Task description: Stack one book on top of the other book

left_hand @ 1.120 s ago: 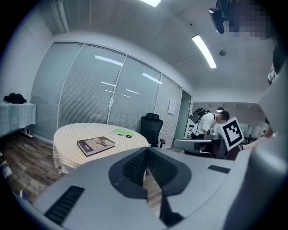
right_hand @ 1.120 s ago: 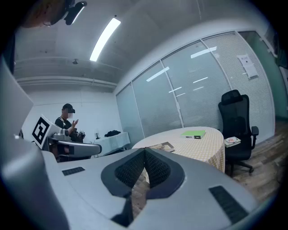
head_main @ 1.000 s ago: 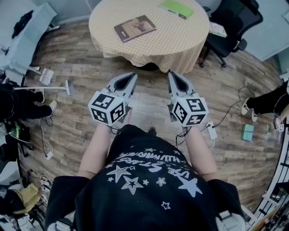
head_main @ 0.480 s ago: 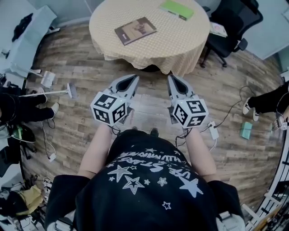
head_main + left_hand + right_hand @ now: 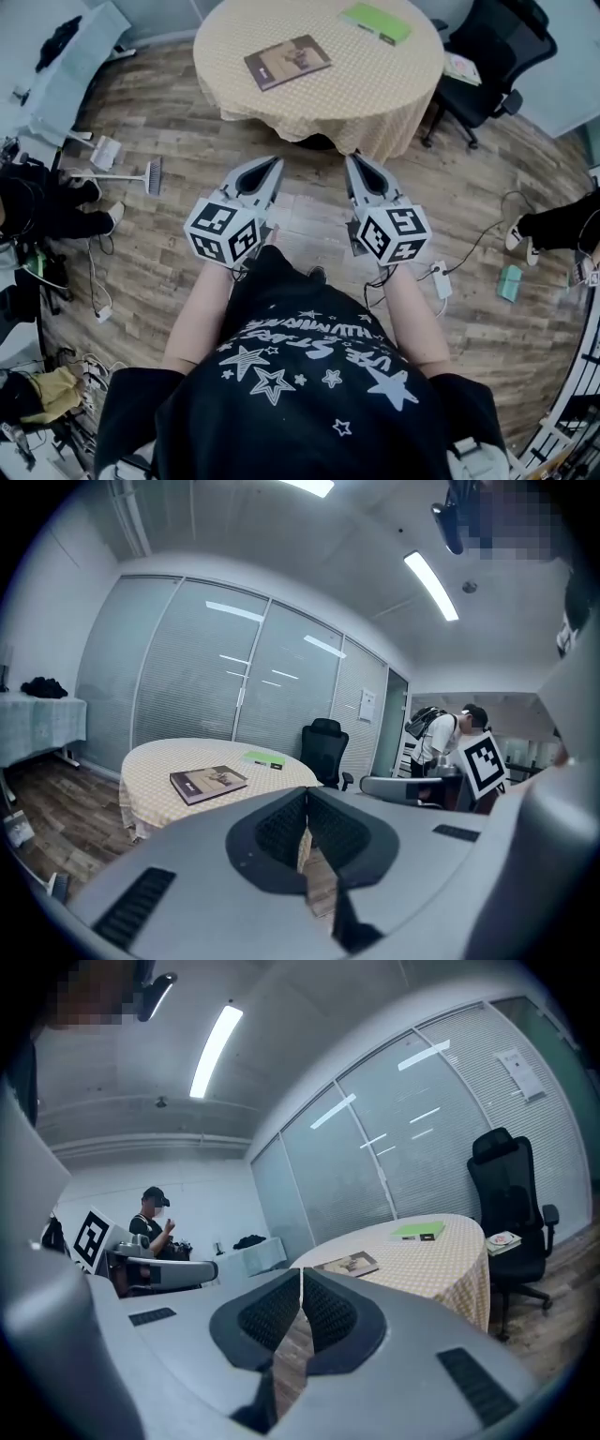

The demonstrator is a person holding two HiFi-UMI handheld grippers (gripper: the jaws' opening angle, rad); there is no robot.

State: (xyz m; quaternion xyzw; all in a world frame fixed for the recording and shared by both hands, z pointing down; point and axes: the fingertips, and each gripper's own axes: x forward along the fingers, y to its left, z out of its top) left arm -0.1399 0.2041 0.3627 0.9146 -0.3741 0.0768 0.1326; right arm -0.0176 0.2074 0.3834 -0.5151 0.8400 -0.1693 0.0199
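Lying flat and well apart on the round table with the yellow checked cloth (image 5: 356,84), the brown-covered book (image 5: 287,61) and the thin green book (image 5: 376,21) have been left untouched over the last second. Only the framing has shifted slightly. The grey left gripper (image 5: 272,169) and grey right gripper (image 5: 356,167) are held short of the table, jaws pressed together on nothing, so stacking has not been begun.

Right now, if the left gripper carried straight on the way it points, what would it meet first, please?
The left gripper would most likely meet the draped near side of the round table, short of the brown book. Nothing seems to stand between, though depth is unclear.
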